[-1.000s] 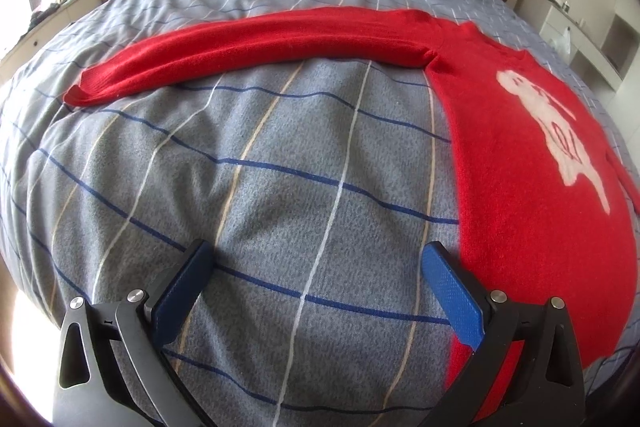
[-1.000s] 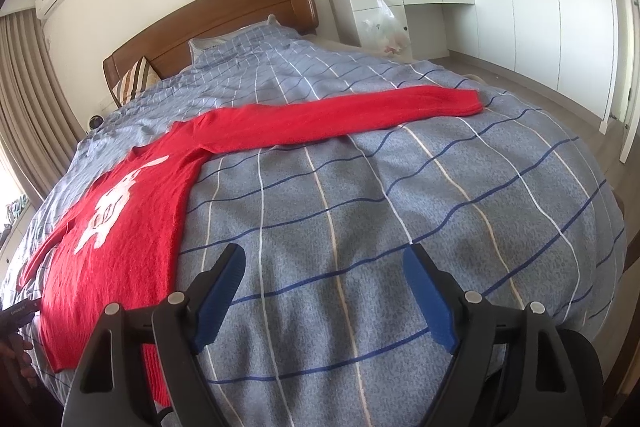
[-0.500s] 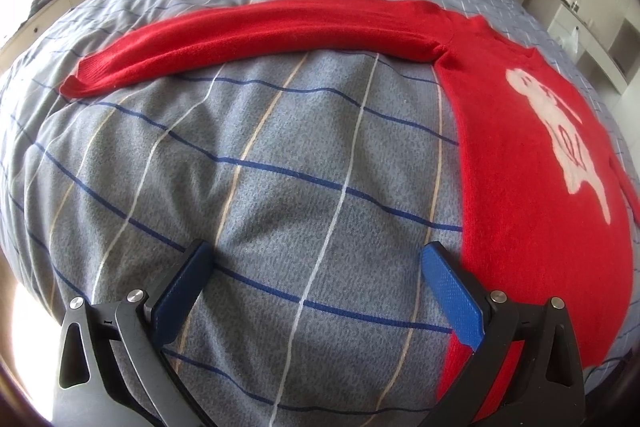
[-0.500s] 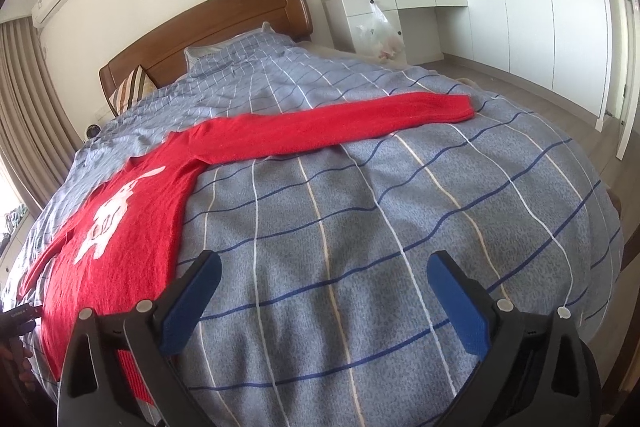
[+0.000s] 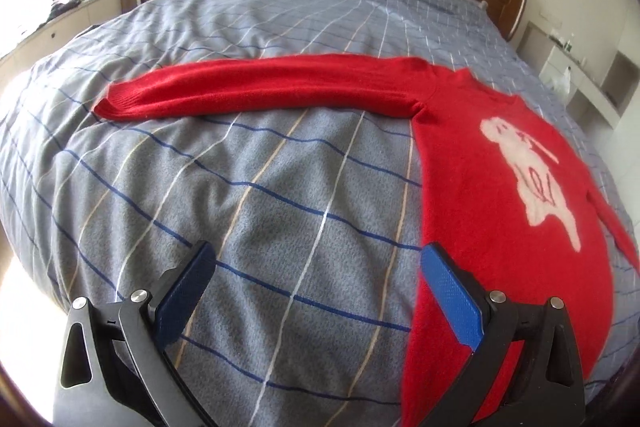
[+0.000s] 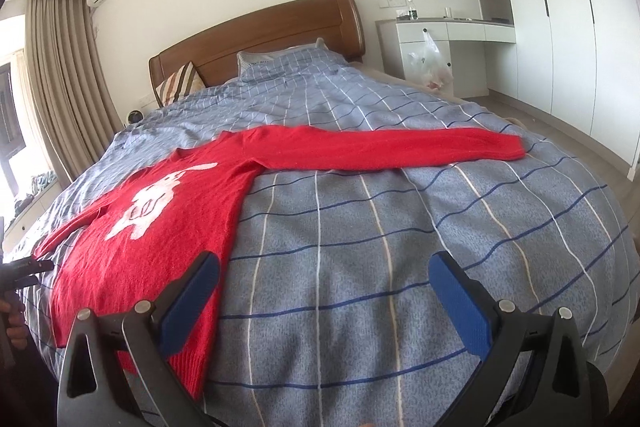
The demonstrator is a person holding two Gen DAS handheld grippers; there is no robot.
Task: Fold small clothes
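right tool (image 6: pixel 324 279): jaws spread wider | left tool (image 5: pixel 316 267): lifted slightly

No legible text, sweater (image 5: pixel 500 187) bears only a white figure

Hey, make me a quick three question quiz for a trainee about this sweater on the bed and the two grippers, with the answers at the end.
1. True or false: the red sweater lies spread flat on the bed with both sleeves stretched out sideways.
2. Multiple choice: what is between the right gripper fingers? A) a sleeve cuff B) nothing but the bedcover beyond C) the pillow
3. Fill in: the figure on the sweater's chest is ____ in colour.

Key
1. True. One sleeve runs out in the left wrist view, the other in the right wrist view.
2. B. Its jaws stand wide open; the left gripper is open and empty too.
3. White.
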